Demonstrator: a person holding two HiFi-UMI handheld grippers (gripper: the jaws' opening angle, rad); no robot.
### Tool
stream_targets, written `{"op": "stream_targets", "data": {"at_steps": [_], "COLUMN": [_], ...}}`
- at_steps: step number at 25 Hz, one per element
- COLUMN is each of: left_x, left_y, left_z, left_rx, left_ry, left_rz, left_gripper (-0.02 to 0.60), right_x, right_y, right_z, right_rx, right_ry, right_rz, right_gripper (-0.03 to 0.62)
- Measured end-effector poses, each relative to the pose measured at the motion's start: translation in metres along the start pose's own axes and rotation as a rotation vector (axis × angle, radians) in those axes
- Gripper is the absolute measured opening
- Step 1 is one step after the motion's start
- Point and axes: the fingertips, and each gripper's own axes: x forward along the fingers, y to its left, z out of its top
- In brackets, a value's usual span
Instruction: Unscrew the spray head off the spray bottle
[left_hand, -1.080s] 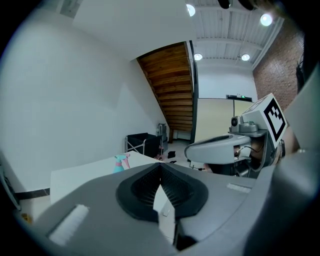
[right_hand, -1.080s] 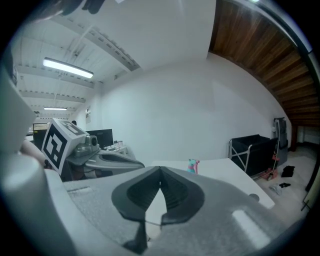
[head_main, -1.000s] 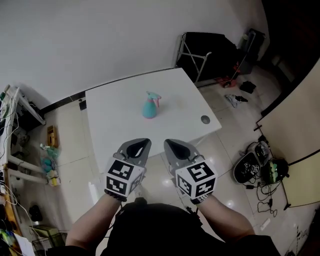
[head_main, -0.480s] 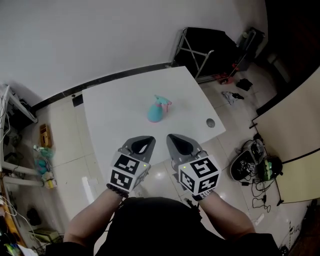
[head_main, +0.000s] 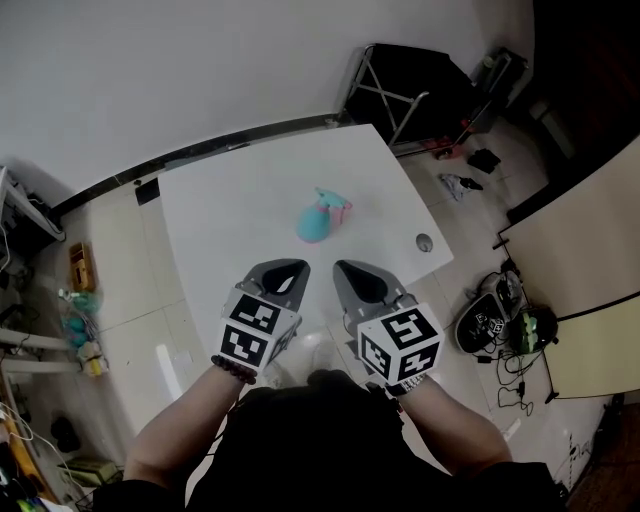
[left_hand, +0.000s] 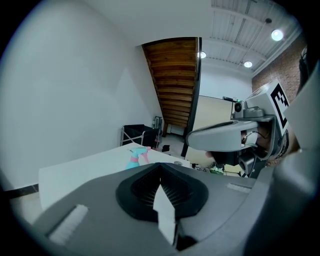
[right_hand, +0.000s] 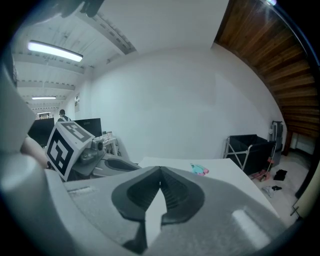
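Observation:
A teal spray bottle (head_main: 314, 223) with a pink spray head (head_main: 338, 209) stands near the middle of the white table (head_main: 220, 220). It shows small in the left gripper view as the bottle (left_hand: 133, 158) and in the right gripper view as the bottle (right_hand: 198, 169). My left gripper (head_main: 291, 267) and right gripper (head_main: 345, 268) hover side by side over the table's near edge, short of the bottle. Both are shut with nothing between their jaws.
A round hole (head_main: 424, 241) sits near the table's right edge. A black folding rack (head_main: 410, 80) stands beyond the far right corner. Bags and cables (head_main: 505, 320) lie on the tiled floor at right, shelves with clutter (head_main: 40, 300) at left.
The view has shifted, so the table and bottle sit slightly lower and more to the right in the head view. Both grippers stay shut and side by side.

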Motion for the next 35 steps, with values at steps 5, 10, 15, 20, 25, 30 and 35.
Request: {"op": "stream_targets", "data": {"at_steps": [5, 10, 15, 20, 25, 30, 35], "left_x": [0.013, 0.031, 0.055, 0.078, 0.101, 0.117, 0.133], "left_y": [0.009, 0.020, 0.033, 0.044, 0.054, 0.060, 0.067], "left_z": [-0.006, -0.012, -0.018, -0.023, -0.035, -0.049, -0.060], "left_rx": [-0.014, -0.026, -0.038, -0.051, -0.085, -0.108, -0.115], "left_ry": [0.019, 0.046, 0.081, 0.112, 0.150, 0.177, 0.193], "left_rz": [0.015, 0.046, 0.083, 0.115, 0.144, 0.169, 0.188], "left_gripper": [0.017, 0.017, 0.017, 0.039, 0.066, 0.116, 0.189], "right_x": [0.010, 0.023, 0.038, 0.048, 0.059, 0.067, 0.074], "right_y": [-0.009, -0.026, -0.050, -0.077, -0.109, -0.129, -0.143], "right_z": [-0.004, -0.009, -0.010, -0.011, -0.017, -0.021, -0.024], "right_rx": [0.000, 0.003, 0.012, 0.014, 0.031, 0.027, 0.019], "right_ry": [0.019, 0.034, 0.052, 0.071, 0.105, 0.133, 0.152], "right_rz": [0.018, 0.053, 0.093, 0.120, 0.126, 0.135, 0.145], "right_gripper": [-0.009, -0.008, -0.009, -0.009, -0.008, -0.009, -0.009]}}
